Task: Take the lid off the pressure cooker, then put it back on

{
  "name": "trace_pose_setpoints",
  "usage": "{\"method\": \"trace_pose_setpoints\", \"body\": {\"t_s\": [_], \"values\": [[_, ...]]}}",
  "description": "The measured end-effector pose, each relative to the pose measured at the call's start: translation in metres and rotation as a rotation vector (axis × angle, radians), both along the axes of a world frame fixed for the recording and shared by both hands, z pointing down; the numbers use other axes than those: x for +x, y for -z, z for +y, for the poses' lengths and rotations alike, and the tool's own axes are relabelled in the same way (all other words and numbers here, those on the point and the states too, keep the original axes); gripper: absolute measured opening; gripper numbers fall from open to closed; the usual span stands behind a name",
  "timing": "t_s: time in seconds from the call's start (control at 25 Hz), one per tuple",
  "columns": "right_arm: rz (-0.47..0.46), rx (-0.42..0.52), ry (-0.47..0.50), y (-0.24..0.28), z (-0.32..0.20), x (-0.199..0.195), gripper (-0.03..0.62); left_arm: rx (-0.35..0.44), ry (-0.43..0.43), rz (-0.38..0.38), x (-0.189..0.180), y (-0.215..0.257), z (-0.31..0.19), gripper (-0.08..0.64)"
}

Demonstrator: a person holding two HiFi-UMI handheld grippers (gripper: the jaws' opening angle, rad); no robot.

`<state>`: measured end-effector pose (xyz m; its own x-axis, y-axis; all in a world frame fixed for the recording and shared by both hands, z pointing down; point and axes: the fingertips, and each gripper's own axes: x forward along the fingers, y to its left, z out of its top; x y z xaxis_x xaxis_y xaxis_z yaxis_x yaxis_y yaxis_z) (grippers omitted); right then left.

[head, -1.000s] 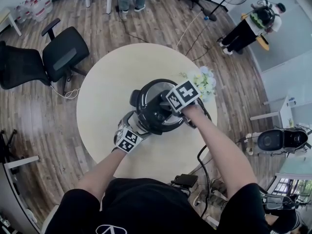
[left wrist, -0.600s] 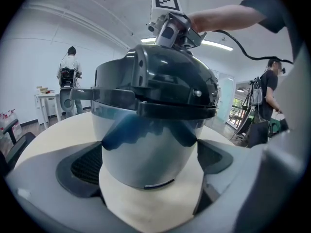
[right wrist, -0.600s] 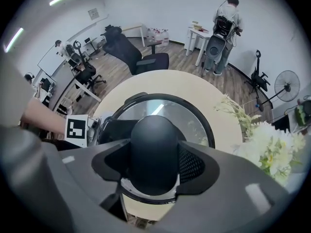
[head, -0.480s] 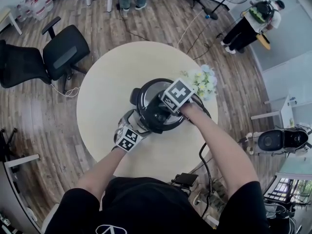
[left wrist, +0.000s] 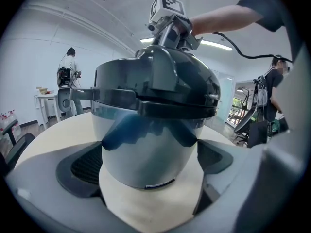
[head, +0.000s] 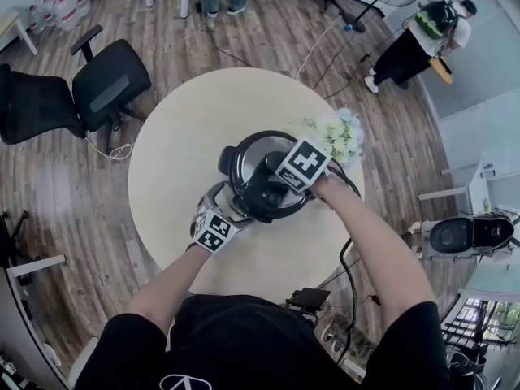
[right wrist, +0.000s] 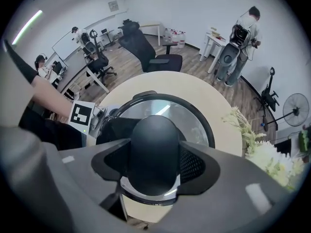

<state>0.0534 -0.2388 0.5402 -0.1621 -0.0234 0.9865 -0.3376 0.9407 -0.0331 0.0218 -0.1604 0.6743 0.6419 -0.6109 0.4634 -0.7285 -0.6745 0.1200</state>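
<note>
Jaws of the left gripper [head: 227,212], nearest the person, straddle the lower wall of the brushed stainless-steel pressure cooker [left wrist: 146,149]. Its dark mesh-textured pads [left wrist: 82,166] appear to press on the curved left and right flanks, bracing the pot. The cooker stands at the middle of the round, pale cream table [head: 179,153]. Its black-rimmed, mirror-bright lid [right wrist: 194,115] is seated flat on the pot and not yet lifted.

Directly above, the right gripper [right wrist: 153,165] points straight down, its jaws clamped on the smooth black plastic oval knob [right wrist: 150,144] at the lid's centre, one jaw on each long side. The knob's long axis runs along the gap between those jaws. The lid therefore lies straight below the right hand, the one placed to work it. A twist about the vertical, then a lift, looks like the step in hand.

Beyond the pot, at the table's far right, sits a bunch of white and pale-yellow flowers [head: 341,135]. Farther off, black office chairs [head: 110,88] stand on the wood-plank floor [head: 268,31].
</note>
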Motion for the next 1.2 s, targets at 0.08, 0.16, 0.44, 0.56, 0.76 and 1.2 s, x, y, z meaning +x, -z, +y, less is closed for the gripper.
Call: {"method": "trace_pose_setpoints", "body": {"t_s": [0.08, 0.16, 0.44, 0.56, 0.76, 1.2], "values": [[-0.001, 0.000, 0.023, 0.000, 0.001, 0.000, 0.293, 0.000, -0.001, 0.000, 0.000, 0.000, 0.000, 0.589], [-0.002, 0.001, 0.045, 0.000, 0.002, 0.000, 0.295, 0.000, -0.002, 0.000, -0.001, -0.001, 0.001, 0.589], [0.001, 0.004, 0.125, 0.001, 0.003, -0.002, 0.296, 0.001, -0.004, 0.003, -0.002, 0.000, 0.000, 0.589], [0.013, 0.003, 0.174, 0.000, 0.006, -0.001, 0.296, -0.001, -0.004, 0.002, -0.002, -0.001, 0.002, 0.589], [0.037, 0.009, 0.285, -0.002, 0.007, 0.003, 0.298, 0.000, -0.006, 0.000, -0.001, -0.001, 0.001, 0.589], [0.076, 0.046, 0.416, -0.002, 0.005, 0.006, 0.305, 0.002, -0.014, -0.005, -0.005, 0.000, 0.000, 0.589]]}}
